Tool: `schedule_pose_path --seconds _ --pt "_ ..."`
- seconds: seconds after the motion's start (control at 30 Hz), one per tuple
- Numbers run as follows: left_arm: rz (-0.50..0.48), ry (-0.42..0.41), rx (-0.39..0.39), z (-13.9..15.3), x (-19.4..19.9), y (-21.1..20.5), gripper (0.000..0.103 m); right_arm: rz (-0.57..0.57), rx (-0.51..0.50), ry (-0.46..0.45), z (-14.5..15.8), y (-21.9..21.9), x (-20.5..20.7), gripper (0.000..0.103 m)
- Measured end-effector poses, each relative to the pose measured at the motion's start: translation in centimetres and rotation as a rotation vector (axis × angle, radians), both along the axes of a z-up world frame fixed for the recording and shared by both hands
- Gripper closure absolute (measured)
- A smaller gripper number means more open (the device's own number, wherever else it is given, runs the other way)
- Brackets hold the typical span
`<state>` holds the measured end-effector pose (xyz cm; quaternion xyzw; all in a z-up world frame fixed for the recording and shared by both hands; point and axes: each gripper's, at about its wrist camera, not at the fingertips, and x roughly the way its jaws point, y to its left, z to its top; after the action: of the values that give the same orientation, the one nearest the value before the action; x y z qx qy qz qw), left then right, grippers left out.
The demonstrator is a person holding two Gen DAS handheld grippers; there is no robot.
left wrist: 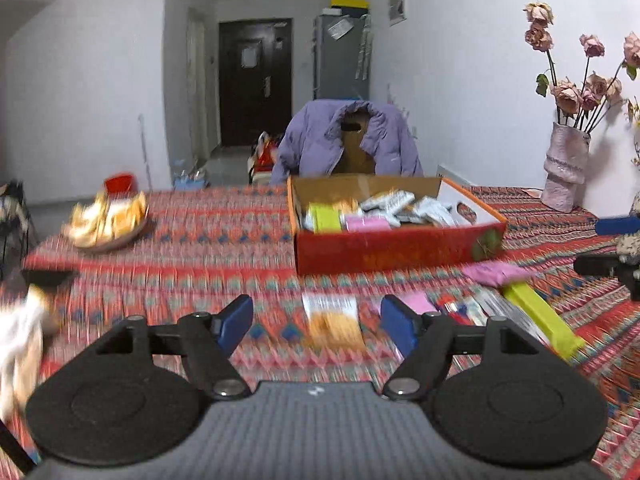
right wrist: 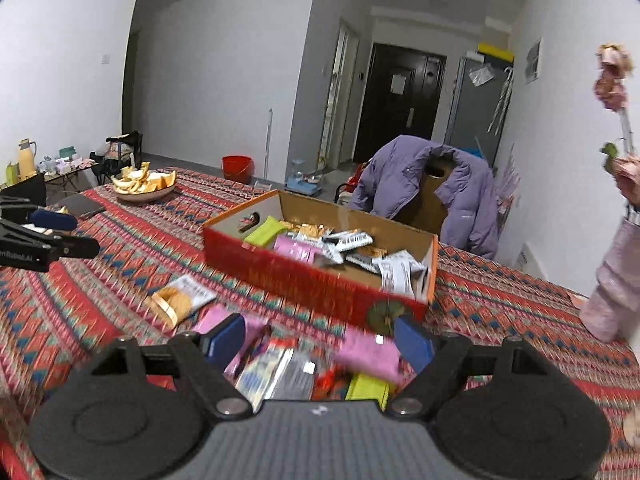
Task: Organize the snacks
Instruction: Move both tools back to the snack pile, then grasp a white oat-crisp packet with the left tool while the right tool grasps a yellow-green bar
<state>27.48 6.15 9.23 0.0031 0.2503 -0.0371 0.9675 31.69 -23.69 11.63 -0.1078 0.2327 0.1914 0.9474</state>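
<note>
Snacks [right wrist: 328, 246] are seen piled in a red cardboard box [right wrist: 304, 280] on the patterned desk [right wrist: 120, 248]; more packets [right wrist: 280, 368] lie loose in front of it, an orange one [left wrist: 334, 326] apart to the left. Left gripper [left wrist: 316, 326] is held wide, nothing between its fingers. Right gripper [right wrist: 318, 342] is likewise spread wide above the loose packets, none gripped.

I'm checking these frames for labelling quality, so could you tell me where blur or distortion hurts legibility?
Left wrist view: motion blur smears the tablecloth, the fruit plate and the packet ahead of the left gripper; the room behind is sharper. Right wrist view: loose snacks by the right gripper are smeared, the box only mildly. Both bend at the edges.
</note>
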Motion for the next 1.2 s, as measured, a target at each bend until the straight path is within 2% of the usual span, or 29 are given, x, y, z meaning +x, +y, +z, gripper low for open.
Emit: schedule_pose_path --seconds 0.17,0.3,0.43,0.57,0.63,0.77,1.03,1.2 --pt "0.035 0.035 -0.012 -1.9 -4.3 -0.9 0.029 -0.037 0.040 0.012 -2.7 -0.8 -5.7 0.022" --pt "0.034 0.064 -0.011 -3.0 -6.4 -1.7 0.029 -0.063 0.089 0.049 -4.7 -1.7 -8.7 0.022" --pt "0.028 0.082 0.001 -3.5 -6.1 -2.4 0.029 -0.092 0.088 0.078 -6.2 -2.6 -9.7 0.022" --pt "0.036 0.089 0.004 -4.1 -4.8 -2.8 0.029 -0.133 0.093 0.064 -6.2 -3.5 -9.5 0.022" --pt "0.048 0.106 0.012 -4.9 -3.3 -2.8 0.029 -0.140 0.117 0.065 -6.4 -3.9 -9.1 0.023" --pt "0.089 0.145 0.031 -6.0 0.5 -2.7 0.029 -0.188 0.083 0.067 -7.2 -3.8 -6.9 0.026" --pt "0.077 0.175 0.051 -7.6 9.7 -3.1 0.030 -0.218 0.108 0.137 -9.0 -3.7 0.1 0.040" --pt "0.051 0.184 0.068 -8.7 13.0 -3.3 0.030 -0.225 0.109 0.162 -10.0 -3.1 4.3 0.042"
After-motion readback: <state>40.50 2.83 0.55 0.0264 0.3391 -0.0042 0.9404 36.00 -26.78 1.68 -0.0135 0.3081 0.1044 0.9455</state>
